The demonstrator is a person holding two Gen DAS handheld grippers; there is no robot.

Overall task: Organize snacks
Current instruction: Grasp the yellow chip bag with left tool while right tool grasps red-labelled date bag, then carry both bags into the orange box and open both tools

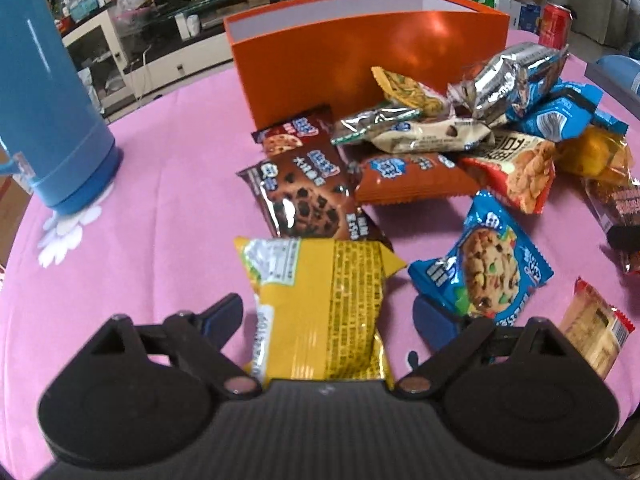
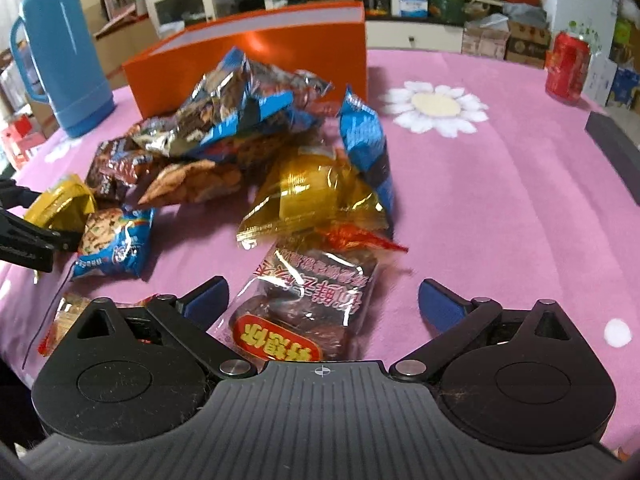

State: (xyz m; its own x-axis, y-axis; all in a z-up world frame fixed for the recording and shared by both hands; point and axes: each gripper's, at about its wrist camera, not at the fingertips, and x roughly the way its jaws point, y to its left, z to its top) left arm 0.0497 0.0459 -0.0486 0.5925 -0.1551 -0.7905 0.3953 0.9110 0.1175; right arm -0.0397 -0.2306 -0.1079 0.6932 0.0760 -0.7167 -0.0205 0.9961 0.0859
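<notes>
A pile of snack packets (image 1: 420, 148) lies on the pink tablecloth in front of an open orange box (image 1: 360, 60). My left gripper (image 1: 330, 312) is open, its blue fingers on either side of a yellow packet (image 1: 320, 308). A blue cookie packet (image 1: 484, 264) lies by its right finger. My right gripper (image 2: 322, 300) is open around a clear-wrapped brown cake packet (image 2: 304, 300) with a red and yellow label. A gold packet (image 2: 316, 196) lies just beyond it. The orange box (image 2: 256, 60) stands behind the pile in the right wrist view. The left gripper shows there at the left edge (image 2: 24, 232).
A blue thermos (image 1: 48, 92) stands at the left, also in the right wrist view (image 2: 60, 52). A red can (image 2: 568, 68) stands at the far right. A dark grey object (image 2: 616, 148) lies at the right table edge. A small red-edged packet (image 1: 592, 332) lies near.
</notes>
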